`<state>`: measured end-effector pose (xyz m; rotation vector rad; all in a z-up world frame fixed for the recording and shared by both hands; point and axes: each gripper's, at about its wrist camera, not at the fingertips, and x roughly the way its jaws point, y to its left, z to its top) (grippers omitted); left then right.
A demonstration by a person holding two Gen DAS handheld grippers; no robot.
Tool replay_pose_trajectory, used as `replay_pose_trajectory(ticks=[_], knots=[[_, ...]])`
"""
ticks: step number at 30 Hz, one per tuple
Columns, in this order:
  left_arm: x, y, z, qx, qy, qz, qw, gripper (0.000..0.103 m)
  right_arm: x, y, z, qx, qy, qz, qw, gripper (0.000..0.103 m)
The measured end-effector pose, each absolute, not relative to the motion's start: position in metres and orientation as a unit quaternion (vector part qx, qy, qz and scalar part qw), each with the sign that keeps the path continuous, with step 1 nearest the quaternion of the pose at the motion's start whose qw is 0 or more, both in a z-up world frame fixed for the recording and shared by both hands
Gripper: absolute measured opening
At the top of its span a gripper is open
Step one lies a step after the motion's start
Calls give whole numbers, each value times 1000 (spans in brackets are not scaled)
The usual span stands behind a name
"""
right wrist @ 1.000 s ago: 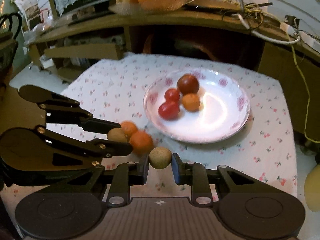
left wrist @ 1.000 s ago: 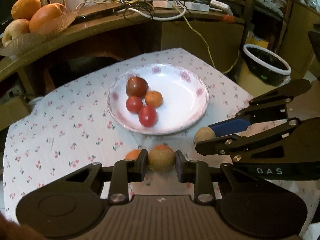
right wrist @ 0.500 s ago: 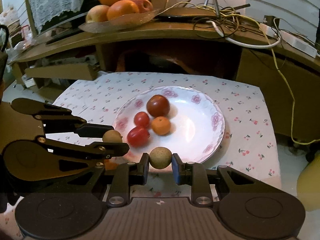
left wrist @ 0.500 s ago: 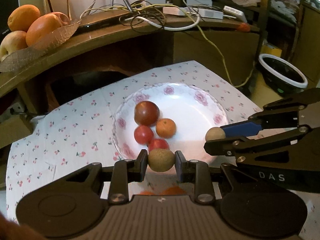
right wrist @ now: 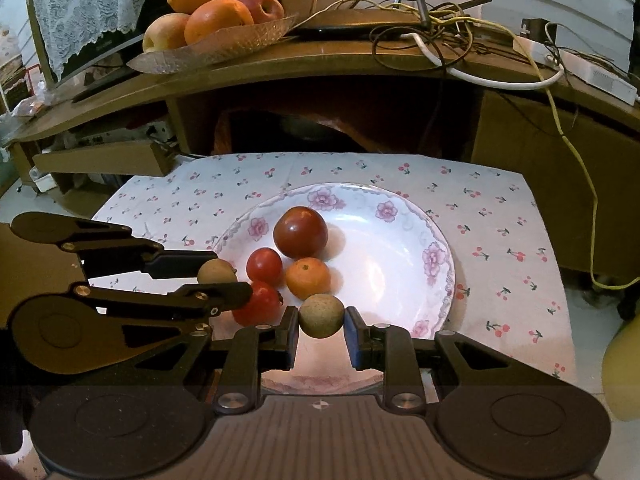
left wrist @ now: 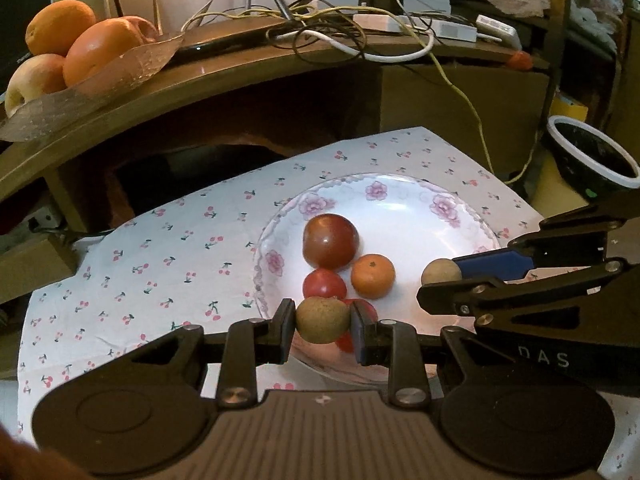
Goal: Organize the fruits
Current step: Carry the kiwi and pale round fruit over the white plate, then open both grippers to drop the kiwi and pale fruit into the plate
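Note:
A white plate with pink flowers (left wrist: 444,208) (right wrist: 432,256) lies on the cherry-print cloth. In it rest a dark red tomato (left wrist: 330,242) (right wrist: 300,232), two small red tomatoes (left wrist: 324,285) (right wrist: 264,266) and a small orange (left wrist: 373,275) (right wrist: 308,278). My left gripper (left wrist: 323,320) is shut on a small brown round fruit (left wrist: 323,319) above the plate's near rim. My right gripper (right wrist: 322,317) is shut on another small brown fruit (right wrist: 322,316), also over the near rim. Each gripper shows in the other's view with its fruit (left wrist: 440,272) (right wrist: 216,272).
A wooden desk behind the table carries a glass dish of large oranges and apples (left wrist: 80,52) (right wrist: 212,20) and tangled cables (left wrist: 360,36). A black bin with a white rim (left wrist: 592,160) stands on the floor at the right.
Both grippers have carried their brown fruits forward from the cloth to over the plate's near rim. The two oranges on the cloth have dropped out of sight beneath the grippers.

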<state>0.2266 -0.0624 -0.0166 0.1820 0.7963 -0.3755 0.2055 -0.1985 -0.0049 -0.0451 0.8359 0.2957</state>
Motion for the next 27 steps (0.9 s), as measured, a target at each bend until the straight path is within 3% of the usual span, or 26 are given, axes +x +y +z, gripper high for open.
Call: replay_pose_trajectory(ticks=[27], knots=[[229, -58, -16, 73, 383, -176, 904, 41, 209, -198, -7, -30, 394, 125, 910, 32]])
